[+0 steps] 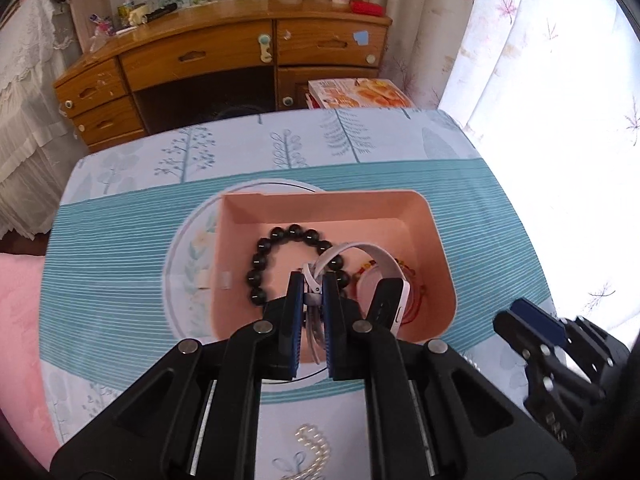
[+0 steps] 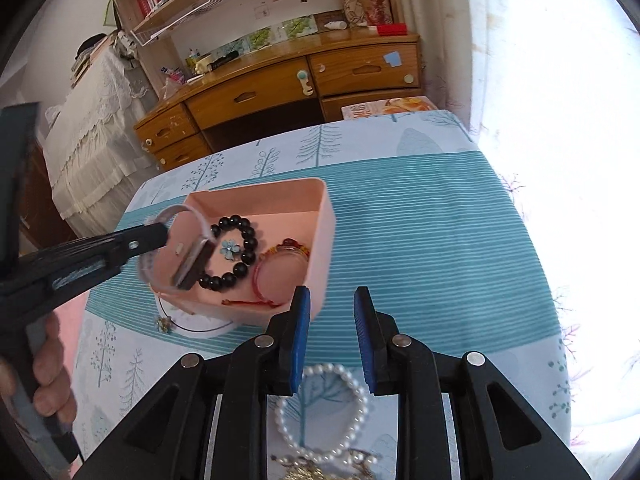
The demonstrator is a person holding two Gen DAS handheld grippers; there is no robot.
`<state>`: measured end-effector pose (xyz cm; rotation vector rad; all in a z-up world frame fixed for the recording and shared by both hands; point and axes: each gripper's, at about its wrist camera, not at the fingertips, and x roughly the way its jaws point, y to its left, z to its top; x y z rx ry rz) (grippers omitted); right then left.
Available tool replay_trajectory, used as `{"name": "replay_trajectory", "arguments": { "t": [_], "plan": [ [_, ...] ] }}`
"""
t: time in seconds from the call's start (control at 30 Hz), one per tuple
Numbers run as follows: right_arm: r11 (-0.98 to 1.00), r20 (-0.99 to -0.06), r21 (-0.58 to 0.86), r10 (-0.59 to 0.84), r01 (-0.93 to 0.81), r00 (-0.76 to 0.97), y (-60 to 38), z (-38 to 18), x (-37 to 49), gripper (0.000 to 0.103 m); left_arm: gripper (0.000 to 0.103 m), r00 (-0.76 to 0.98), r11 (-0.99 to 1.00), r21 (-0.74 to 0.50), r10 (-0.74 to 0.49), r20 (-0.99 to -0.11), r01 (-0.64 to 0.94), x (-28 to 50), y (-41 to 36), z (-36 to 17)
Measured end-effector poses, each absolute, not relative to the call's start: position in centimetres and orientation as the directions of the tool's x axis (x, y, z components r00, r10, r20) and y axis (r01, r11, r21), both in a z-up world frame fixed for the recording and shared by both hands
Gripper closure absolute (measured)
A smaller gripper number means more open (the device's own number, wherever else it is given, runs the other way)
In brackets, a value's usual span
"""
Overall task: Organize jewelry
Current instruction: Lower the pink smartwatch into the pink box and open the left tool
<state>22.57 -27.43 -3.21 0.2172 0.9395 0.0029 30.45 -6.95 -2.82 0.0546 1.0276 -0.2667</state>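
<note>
Pink box [image 2: 320, 216] holds black bead bracelet [image 2: 240, 256], red bracelet [image 2: 280, 276], blue flower [image 2: 230, 249]; white-strapped watch [image 1: 384, 276] above it; pearl bracelet [image 2: 320, 412] lies near the box.

Your left gripper [image 1: 313, 294] has matt black plastic links, bright metal pivot pins and ribbed blue pads; it clamps a smooth white watch [image 1: 376, 276] strap. At twelve o'clock of it the pink box [image 1: 436, 248] looks like smooth, satin plastic, holding a glossy black bead bracelet [image 1: 272, 256]. The tablecloth [image 2: 420, 240] under it is matt printed cloth. At six o'clock from your right gripper [image 2: 331, 332], the pearl bracelet [image 2: 320, 412] shines softly. The far desk [image 1: 224, 48] is varnished glossy wood.
</note>
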Motion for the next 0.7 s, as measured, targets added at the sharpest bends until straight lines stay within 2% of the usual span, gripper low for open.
{"name": "replay_trajectory", "arguments": {
  "t": [0.13,0.2,0.3,0.7],
  "plan": [
    [0.980,-0.791,0.178,0.088,0.091,0.605,-27.9,-2.8,20.7,0.080,0.095,0.458,0.960,-0.088,-0.207,-0.864,0.267,31.5,-9.3,-4.7],
    [0.981,-0.791,0.170,0.083,0.088,0.607,-28.0,-2.8,20.2,0.080,0.089,0.444,0.958,-0.119,-0.229,-0.866,0.262,31.8,-9.6,-5.1],
    [0.983,-0.788,0.159,0.074,0.086,0.611,-28.1,-2.7,19.6,0.080,0.088,0.435,0.955,-0.151,-0.253,-0.864,0.254,32.1,-9.5,-5.2],
    [0.985,-0.773,0.157,0.077,0.072,0.629,-28.1,-1.4,17.0,0.080,0.088,0.475,0.965,-0.125,-0.224,-0.851,0.231,28.6,-5.0,-1.8]
  ]
}}
